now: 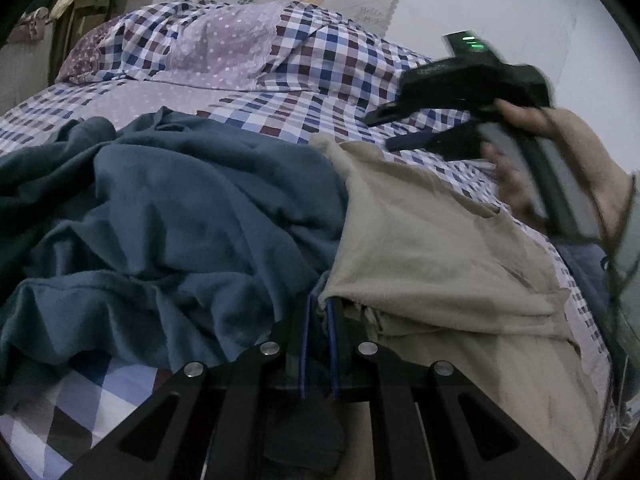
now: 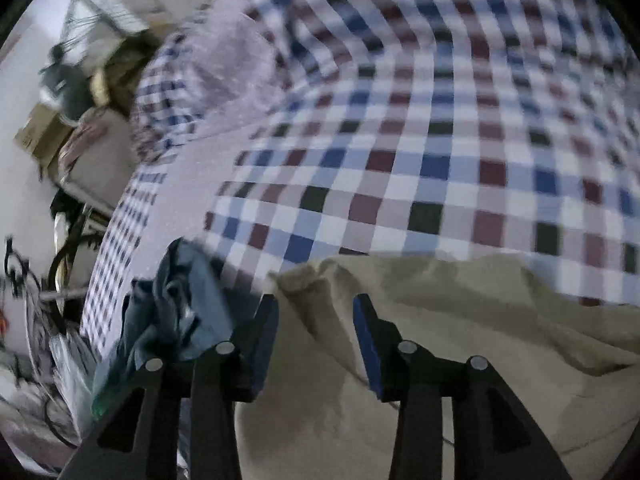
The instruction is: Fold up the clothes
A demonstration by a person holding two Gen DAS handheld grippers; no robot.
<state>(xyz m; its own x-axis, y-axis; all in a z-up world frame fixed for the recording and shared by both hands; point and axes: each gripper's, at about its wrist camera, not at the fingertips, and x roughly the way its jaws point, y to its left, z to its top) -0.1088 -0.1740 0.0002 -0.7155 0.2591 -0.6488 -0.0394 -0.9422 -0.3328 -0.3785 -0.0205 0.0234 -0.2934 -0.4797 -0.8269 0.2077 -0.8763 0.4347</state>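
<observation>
From the left wrist, the left gripper (image 1: 318, 320) is pinched on the edge of the beige garment (image 1: 432, 248), which lies beside a rumpled blue garment (image 1: 168, 208) near the front edge of the checked bed (image 1: 304, 112).

From the right wrist, the right gripper (image 2: 316, 320) hovers spread over the beige cloth. It looks soft, light and floppy; a hem or corner seems the best hold.

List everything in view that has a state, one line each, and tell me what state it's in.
left gripper: nearly shut, pinching the edge of the beige garment
right gripper: open, empty, above the beige garment
beige garment: spread on the bed, wrinkled, unfolded
blue garment: crumpled heap, unfolded, beside the beige one
checked bedsheet: laid over the bed
pillow: lying at the bed's head
</observation>
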